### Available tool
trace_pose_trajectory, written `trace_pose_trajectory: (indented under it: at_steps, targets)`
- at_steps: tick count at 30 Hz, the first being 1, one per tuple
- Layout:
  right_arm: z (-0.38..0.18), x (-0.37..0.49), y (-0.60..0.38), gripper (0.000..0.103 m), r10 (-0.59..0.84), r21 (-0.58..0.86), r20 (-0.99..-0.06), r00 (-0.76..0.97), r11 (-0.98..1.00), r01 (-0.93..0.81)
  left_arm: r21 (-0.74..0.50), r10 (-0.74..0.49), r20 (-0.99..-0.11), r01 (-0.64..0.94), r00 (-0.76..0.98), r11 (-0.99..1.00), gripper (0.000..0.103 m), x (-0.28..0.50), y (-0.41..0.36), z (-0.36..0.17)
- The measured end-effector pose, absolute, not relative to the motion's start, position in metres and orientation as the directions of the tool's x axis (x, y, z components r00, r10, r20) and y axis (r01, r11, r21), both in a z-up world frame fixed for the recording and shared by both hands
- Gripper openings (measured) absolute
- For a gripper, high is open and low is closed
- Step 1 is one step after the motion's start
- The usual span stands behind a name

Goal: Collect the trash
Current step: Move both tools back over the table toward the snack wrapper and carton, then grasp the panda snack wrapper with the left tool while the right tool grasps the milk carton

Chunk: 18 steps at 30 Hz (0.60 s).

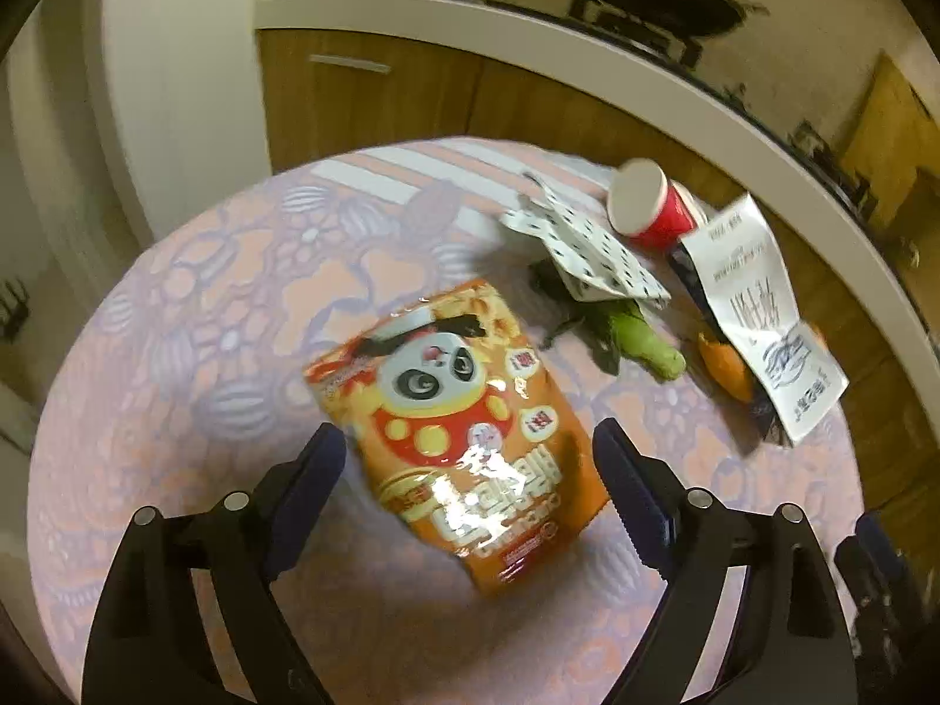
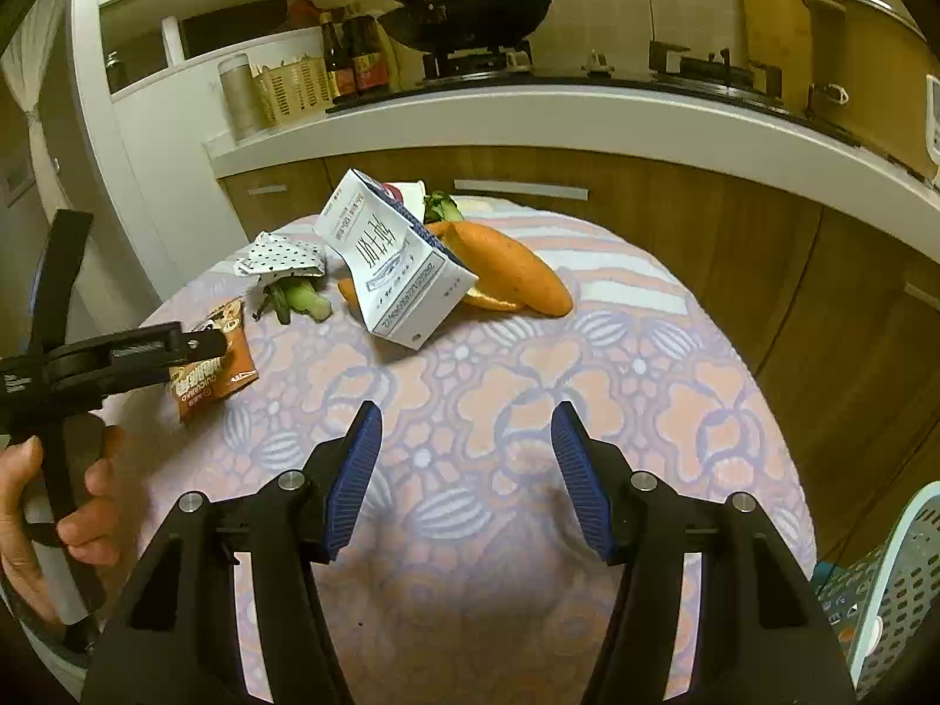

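An orange snack bag with a panda (image 1: 464, 411) lies on the round patterned table (image 1: 176, 352). My left gripper (image 1: 470, 440) is open, its fingers on either side of the bag's lower half, just above it. Beyond lie a dotted paper (image 1: 587, 247), a green vegetable stalk (image 1: 640, 341), a red paper cup (image 1: 652, 205) on its side, a white carton (image 1: 758, 317) and a carrot (image 1: 728, 370). My right gripper (image 2: 467, 458) is open and empty over the table (image 2: 675, 411), short of the carton (image 2: 393, 270) and carrot (image 2: 511, 270). The left gripper (image 2: 194, 346) also shows there above the bag (image 2: 214, 376).
A light blue perforated basket (image 2: 893, 576) stands at the table's right edge. A wooden cabinet with a white counter (image 2: 529, 111) runs behind the table, with a wok, bottles and a pot on it.
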State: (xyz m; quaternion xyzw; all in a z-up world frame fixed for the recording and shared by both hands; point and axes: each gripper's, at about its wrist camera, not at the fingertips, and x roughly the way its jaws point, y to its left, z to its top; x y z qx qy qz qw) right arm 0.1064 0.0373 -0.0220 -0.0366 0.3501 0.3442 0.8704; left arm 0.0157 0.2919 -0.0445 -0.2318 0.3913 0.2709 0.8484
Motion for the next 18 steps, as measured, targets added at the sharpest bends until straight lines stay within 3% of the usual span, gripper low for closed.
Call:
trace_pose_trajectory:
  at_steps: [3,7,10,13,14,15,18]
  targets:
    - [-0.022,0.106,0.039,0.056,0.577,0.175,-0.633,0.516,0.756,-0.63,-0.113,0.302,-0.791,-0.613,0.532,0.782,0.095,0.028,0.282,-0.047]
    - [-0.022,0.105,0.043,0.056,0.575,0.162,-0.637,0.514,0.751,-0.64,-0.045,0.333,-0.786,-0.586,0.521,0.809,0.095,0.035,0.275,-0.053]
    - [-0.023,0.104,0.045,0.056,0.572,0.155,-0.643,0.509,0.748,-0.645,-0.017,0.359,-0.776,-0.586,0.519,0.81,0.084,0.031,0.271,-0.053]
    - [-0.023,0.105,0.045,0.056,0.569,0.152,-0.645,0.51,0.75,-0.644,-0.006,0.368,-0.764,-0.576,0.53,0.817,0.068,0.027,0.269,-0.052]
    - [-0.022,0.104,0.045,0.056,0.57,0.153,-0.644,0.509,0.749,-0.645,-0.011,0.364,-0.76,-0.57,0.538,0.821,0.059,0.025,0.269,-0.051]
    - [-0.021,0.105,0.046,0.056,0.574,0.154,-0.645,0.504,0.744,-0.65,-0.017,0.357,-0.754,-0.561,0.551,0.828,0.041,0.023,0.267,-0.049]
    - [-0.014,0.106,0.051,0.056,0.588,0.156,-0.646,0.487,0.727,-0.669,-0.063,0.338,-0.745,-0.564,0.576,0.823,0.017,0.013,0.273,-0.047]
